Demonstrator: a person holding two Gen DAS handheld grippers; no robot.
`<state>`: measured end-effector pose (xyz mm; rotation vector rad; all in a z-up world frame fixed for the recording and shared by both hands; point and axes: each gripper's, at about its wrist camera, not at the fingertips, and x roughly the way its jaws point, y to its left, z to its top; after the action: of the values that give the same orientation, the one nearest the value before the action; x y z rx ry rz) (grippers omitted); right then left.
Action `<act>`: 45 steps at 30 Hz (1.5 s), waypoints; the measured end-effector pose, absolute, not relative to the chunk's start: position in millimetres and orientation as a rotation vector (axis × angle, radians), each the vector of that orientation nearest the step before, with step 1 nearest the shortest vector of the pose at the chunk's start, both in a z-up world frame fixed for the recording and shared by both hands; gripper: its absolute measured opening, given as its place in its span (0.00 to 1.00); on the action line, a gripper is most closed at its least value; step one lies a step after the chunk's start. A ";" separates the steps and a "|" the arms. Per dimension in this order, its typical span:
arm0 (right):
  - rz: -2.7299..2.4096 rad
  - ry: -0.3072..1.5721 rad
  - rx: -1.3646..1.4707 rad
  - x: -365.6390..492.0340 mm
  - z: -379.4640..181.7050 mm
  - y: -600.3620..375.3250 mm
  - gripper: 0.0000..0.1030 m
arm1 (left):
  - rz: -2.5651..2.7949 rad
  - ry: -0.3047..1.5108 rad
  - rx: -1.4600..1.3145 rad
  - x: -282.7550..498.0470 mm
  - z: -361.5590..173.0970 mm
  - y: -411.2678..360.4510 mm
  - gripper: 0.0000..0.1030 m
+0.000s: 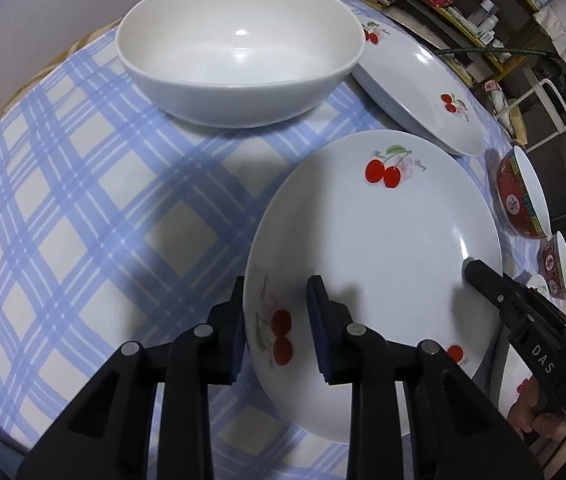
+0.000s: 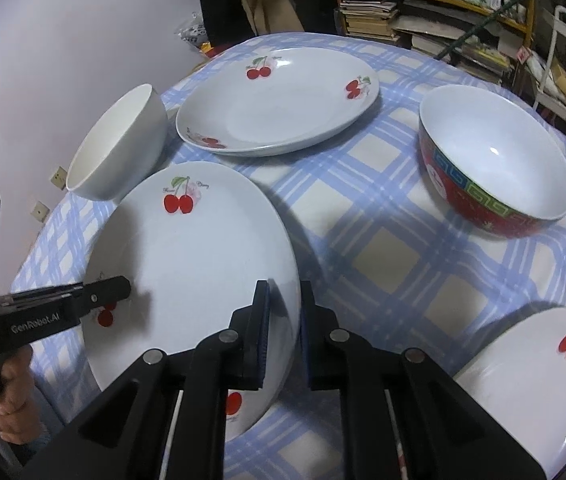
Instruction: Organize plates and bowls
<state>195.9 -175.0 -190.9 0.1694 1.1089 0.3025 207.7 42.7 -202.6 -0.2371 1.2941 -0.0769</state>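
Two tools on one dish here. The near cherry plate [image 1: 379,240] sits on the blue-checked surface [image 1: 83,208], close to the front edge, and both tools have its rim. The left tool [image 1: 279,312] straddles the plate's left edge — one pad outside the rim, one inside over the plate face — and from its own camera there's a visible gap at the inner pad, so I honestly can't tell whether it's really pinching or just sitting around the rim. The right tool [image 2: 285,320] is clamped on the opposite edge, its blue pads tight on either side of the rim. A hand [image 2: 11,396] on the left tool's grip shows at the lower left of the right wrist view.

Rest of the layout: a plain white bowl [image 1: 239,68] stands upright just behind the held plate, toward the wall. A second cherry plate [image 2: 279,100] lies further back, beside that bowl. A big red patterned bowl [image 2: 495,168] sits well off to the right — a smaller red bowl [image 1: 559,268] shows near it in the left wrist view. A small cherry dish [image 2: 531,380] is at the near right corner, just beside the right tool's arm.
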 end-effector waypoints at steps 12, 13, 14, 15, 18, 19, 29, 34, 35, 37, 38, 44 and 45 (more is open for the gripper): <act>0.299 1.072 0.111 174.2 -166.7 -168.2 0.12 | -0.080 1.296 -0.200 181.3 -185.9 49.3 0.29; 0.299 1.068 0.114 172.3 -164.7 -168.6 0.12 | -0.085 1.292 -0.193 178.8 -182.2 49.7 0.29; 0.298 1.068 0.122 169.9 -163.2 -169.7 0.12 | -0.090 1.289 -0.188 176.7 -179.7 49.2 0.29; 0.298 1.068 0.127 168.3 -161.9 -170.7 0.12 | -0.098 1.289 -0.181 174.1 -176.2 48.7 0.29; 0.290 1.068 0.151 162.3 -157.5 -175.0 0.12 | -0.123 1.272 -0.163 168.0 -165.9 45.5 0.29; 0.287 1.069 0.165 160.7 -156.0 -177.2 0.12 | -0.131 1.266 -0.157 164.9 -162.2 44.6 0.29; 0.258 1.053 0.189 132.6 -134.9 -186.2 0.12 | -0.183 1.244 -0.128 137.6 -138.2 40.9 0.29; 0.240 1.058 0.171 116.2 -130.3 -182.9 0.12 | -0.182 1.259 -0.111 129.6 -135.7 38.5 0.29; 0.239 1.061 0.169 114.3 -129.9 -182.6 0.12 | -0.181 1.263 -0.111 129.1 -135.3 37.7 0.29; 0.231 1.068 0.157 110.3 -129.2 -181.7 0.12 | -0.189 1.272 -0.126 126.2 -134.0 38.2 0.29; 0.225 1.073 0.156 108.3 -128.9 -182.1 0.12 | -0.193 1.275 -0.127 125.3 -133.4 37.6 0.29; 0.196 1.109 0.154 103.3 -135.7 -185.6 0.14 | -0.191 1.303 -0.120 120.2 -139.5 32.6 0.29; 0.194 1.117 0.155 103.0 -137.4 -185.5 0.14 | -0.183 1.303 -0.122 118.7 -139.7 32.8 0.29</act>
<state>103.0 -185.5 -137.4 0.1551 1.1166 0.1940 118.7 32.8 -139.7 -0.1216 1.3027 -0.1826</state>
